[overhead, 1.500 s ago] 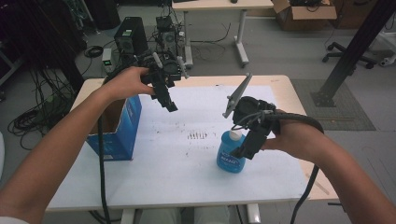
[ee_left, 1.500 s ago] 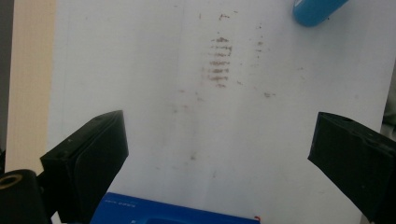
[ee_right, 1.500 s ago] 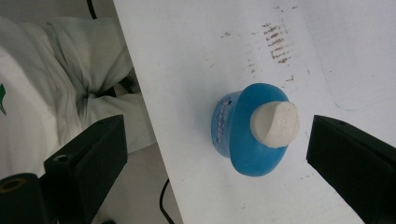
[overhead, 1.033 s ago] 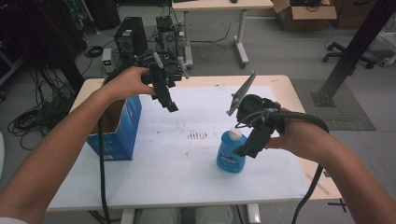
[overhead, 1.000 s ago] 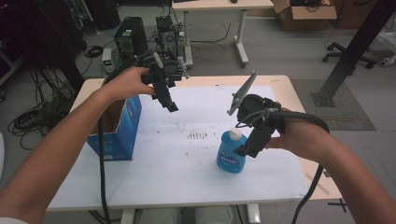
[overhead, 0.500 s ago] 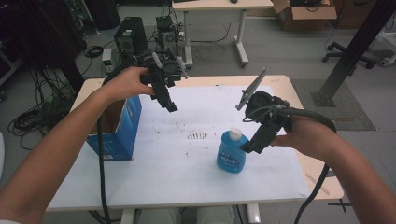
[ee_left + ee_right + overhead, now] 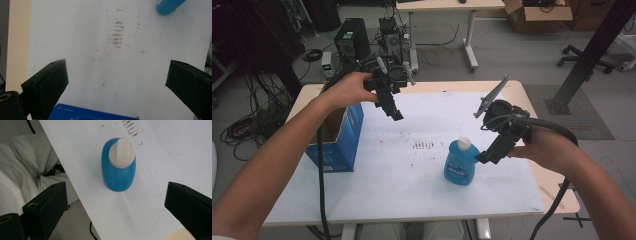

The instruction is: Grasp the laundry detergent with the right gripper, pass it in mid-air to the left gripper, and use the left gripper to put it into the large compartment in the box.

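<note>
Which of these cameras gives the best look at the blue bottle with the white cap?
The right gripper view: the blue bottle sits whole and large, seen from above, white cap included. The high view shows it whole but smaller, upright on the table, label visible. The left gripper view catches just its lower end at the top edge.

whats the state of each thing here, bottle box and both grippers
Blue plastic bottle with a white cap: upright on the white table, cap on, not held.
Blue cardboard box: at the table's left edge, top open.
Left gripper: open, empty, held above the table by the box.
Right gripper: open, empty, fingers apart, beside the bottle.
</note>
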Tool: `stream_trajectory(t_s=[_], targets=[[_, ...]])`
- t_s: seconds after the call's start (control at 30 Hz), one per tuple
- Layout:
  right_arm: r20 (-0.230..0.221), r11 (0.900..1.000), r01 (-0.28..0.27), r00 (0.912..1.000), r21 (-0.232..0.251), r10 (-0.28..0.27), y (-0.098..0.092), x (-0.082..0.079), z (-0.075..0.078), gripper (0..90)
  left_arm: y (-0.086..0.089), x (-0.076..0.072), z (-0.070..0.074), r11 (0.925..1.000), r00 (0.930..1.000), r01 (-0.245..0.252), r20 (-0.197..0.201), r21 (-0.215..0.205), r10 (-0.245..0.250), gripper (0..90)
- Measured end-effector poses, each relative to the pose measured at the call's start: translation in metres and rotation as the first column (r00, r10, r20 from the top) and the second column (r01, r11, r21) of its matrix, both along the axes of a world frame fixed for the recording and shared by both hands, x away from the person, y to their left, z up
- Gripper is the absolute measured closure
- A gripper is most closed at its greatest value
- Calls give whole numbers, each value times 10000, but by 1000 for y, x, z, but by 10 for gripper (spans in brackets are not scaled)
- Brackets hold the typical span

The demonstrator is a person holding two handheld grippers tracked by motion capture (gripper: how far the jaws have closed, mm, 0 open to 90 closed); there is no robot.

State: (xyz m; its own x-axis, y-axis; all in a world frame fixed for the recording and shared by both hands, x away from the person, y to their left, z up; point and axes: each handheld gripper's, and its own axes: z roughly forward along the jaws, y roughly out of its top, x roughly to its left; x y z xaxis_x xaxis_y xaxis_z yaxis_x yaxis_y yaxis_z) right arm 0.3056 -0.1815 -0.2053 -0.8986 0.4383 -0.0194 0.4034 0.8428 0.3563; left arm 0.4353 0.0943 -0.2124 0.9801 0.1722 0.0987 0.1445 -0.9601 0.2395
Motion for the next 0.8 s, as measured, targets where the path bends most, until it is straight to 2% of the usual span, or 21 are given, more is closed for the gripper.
stream_trajectory(t_s=[0.27,0.53,0.8], targets=[[-64,9985,422,9991,347,-420,-6,0,-11,43,1,0,0,10000,10000,-15,24,-6,15,45],[64,9988,206,9998,444,-209,-9,1,-25,42,0,-1,-1,10000,10000,-27,20,9,27,45],[141,9962,251,9996,830,-264,-14,2,-39,42,-1,0,-2,9999,10000,28,18,108,-28,45]])
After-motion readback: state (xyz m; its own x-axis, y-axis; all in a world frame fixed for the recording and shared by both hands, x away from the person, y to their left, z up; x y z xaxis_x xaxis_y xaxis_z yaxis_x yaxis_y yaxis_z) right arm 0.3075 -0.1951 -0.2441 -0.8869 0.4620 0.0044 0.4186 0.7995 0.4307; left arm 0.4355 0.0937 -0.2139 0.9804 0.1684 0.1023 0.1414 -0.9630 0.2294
